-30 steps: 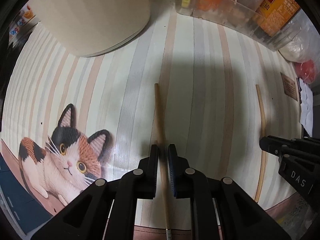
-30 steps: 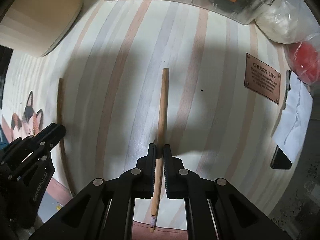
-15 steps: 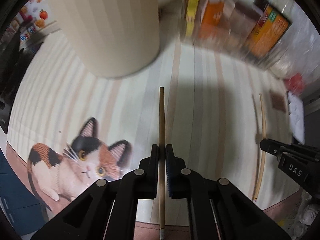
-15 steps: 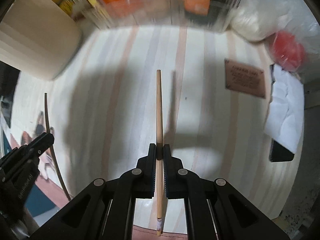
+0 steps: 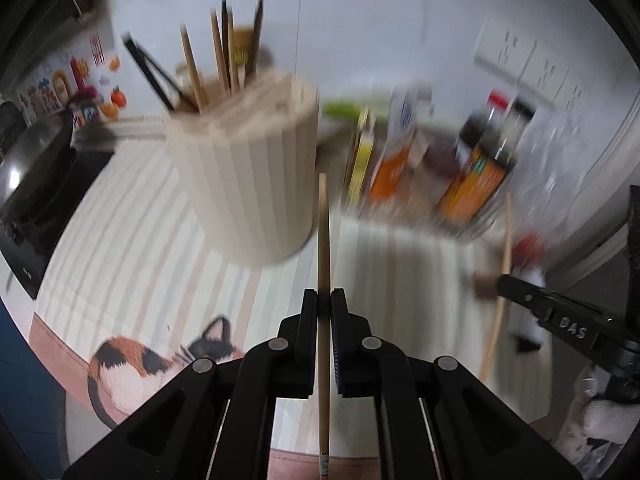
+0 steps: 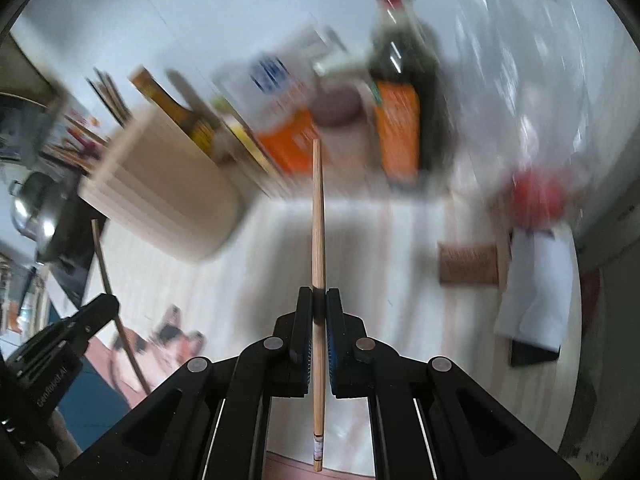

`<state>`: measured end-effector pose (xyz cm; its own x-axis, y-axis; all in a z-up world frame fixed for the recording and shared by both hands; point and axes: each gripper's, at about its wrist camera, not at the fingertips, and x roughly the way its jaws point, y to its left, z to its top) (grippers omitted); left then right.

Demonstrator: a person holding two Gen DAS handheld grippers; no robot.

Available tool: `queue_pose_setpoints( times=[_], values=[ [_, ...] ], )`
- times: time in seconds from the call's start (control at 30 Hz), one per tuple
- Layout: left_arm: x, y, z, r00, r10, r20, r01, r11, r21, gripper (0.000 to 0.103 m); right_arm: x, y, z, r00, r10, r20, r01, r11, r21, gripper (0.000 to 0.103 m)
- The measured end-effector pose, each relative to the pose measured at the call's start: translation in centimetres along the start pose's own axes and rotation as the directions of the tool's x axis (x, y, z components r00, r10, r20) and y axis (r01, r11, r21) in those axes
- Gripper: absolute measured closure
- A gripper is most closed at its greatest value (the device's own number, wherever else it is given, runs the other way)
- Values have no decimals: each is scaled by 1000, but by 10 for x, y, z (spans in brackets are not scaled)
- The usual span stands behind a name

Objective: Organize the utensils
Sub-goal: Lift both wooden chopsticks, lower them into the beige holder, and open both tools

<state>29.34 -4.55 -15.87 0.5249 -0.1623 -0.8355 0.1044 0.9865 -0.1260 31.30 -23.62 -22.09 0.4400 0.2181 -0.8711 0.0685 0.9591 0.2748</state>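
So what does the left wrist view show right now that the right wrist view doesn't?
Only the left wrist view shows wall sockets, the cat print sharply, and the holder's open top with chopsticks standing in it.

Only the right wrist view shows the brown tag and white paper on the mat.

Both show the cream utensil holder, the blurred condiment bottles, and each gripper, left gripper and right gripper, shut on its own chopstick.

Two grippers [image 5: 325, 304] [image 6: 319, 300], each holding one chopstick [image 5: 323, 240] [image 6: 317, 208], one ribbed beige holder [image 5: 248, 168], about six sticks [image 5: 218, 60] standing inside, one cat mat [image 5: 132, 364]
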Motion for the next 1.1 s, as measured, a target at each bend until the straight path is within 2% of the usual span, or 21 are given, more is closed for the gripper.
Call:
queue_pose_setpoints(
  times=[0.13, 0.23, 0.37, 0.5, 0.77, 0.93, 1.1],
  values=[
    [-43, 3, 31, 993, -30, 111, 32, 999, -21, 99, -33, 29, 34, 992, 85, 91, -83, 996, -30, 97],
    [-76, 9, 61, 978, -38, 205, 47, 998, -39, 99, -60, 55, 64, 977, 139, 160, -130, 989, -66, 97],
    [-107, 27, 105, 949, -3, 315, 27, 997, -70, 99, -76, 94, 105, 953, 195, 231, -172, 978, -115, 97],
    [-116, 54, 143, 920, 58, 388, -8, 992, -127, 99, -81, 134, 142, 928, 238, 287, -204, 968, -145, 97],
    [-86, 104, 195, 906, 132, 402, -52, 977, -206, 99, -57, 204, 191, 899, 272, 342, -210, 955, -209, 97],
    [-58, 120, 216, 904, 143, 403, -48, 971, -235, 99, -32, 236, 216, 889, 282, 360, -208, 950, -231, 97],
    [-31, 133, 228, 911, 138, 390, -34, 964, -263, 99, -1, 251, 232, 884, 290, 366, -211, 948, -240, 97]
  ],
)
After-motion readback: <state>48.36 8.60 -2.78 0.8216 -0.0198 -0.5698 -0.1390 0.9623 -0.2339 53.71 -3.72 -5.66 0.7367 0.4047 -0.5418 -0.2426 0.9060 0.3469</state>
